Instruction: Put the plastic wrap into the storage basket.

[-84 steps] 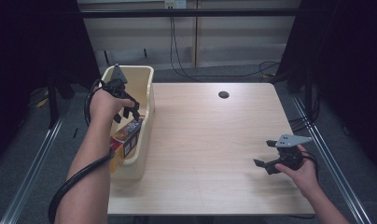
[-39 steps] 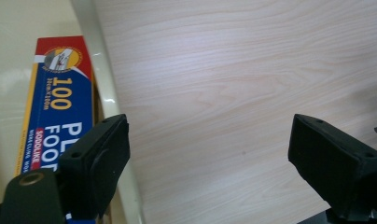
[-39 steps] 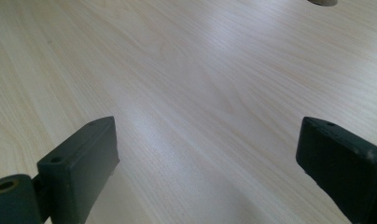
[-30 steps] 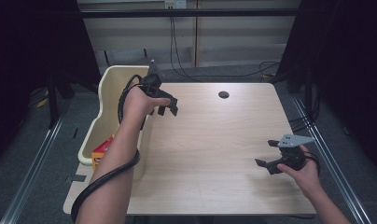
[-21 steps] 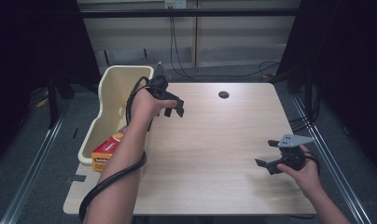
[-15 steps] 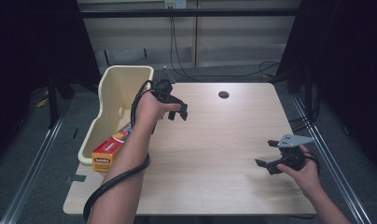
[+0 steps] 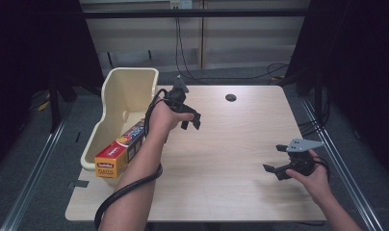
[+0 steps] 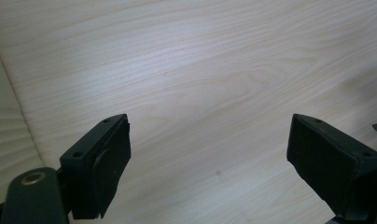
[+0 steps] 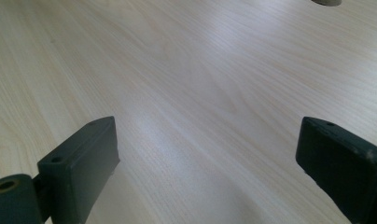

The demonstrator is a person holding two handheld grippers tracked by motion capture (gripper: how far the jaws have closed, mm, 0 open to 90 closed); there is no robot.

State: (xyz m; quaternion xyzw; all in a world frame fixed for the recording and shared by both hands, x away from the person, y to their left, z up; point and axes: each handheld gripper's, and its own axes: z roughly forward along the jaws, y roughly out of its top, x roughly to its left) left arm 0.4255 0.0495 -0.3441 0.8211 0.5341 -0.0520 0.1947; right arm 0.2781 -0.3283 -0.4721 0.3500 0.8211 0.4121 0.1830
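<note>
A cream plastic bin [image 7: 121,94] leans at the table's left edge, its open side facing the camera. A yellow and red box [image 7: 119,153] lies in its lower end and pokes out toward the front. My left gripper [image 7: 191,125] hovers over the wooden table [image 7: 231,144] just right of the bin, open, with nothing between its pads [image 8: 105,163]; the left gripper view has the bin's wall [image 8: 4,121] at its left edge. My right gripper [image 7: 273,159] rests low near the table's front right, open and empty, its pads [image 9: 86,158] wide apart over bare wood.
A dark round cable hole [image 7: 230,97] sits at the back middle of the table and also appears as the cable hole [image 9: 327,2] in the right gripper view. Cables hang behind the table. Metal rails run along both sides on the floor.
The bin, upright at first, has tipped toward the left edge with the box in it. My left gripper has moved right and down, away from the bin. The right hand has stayed put.
</note>
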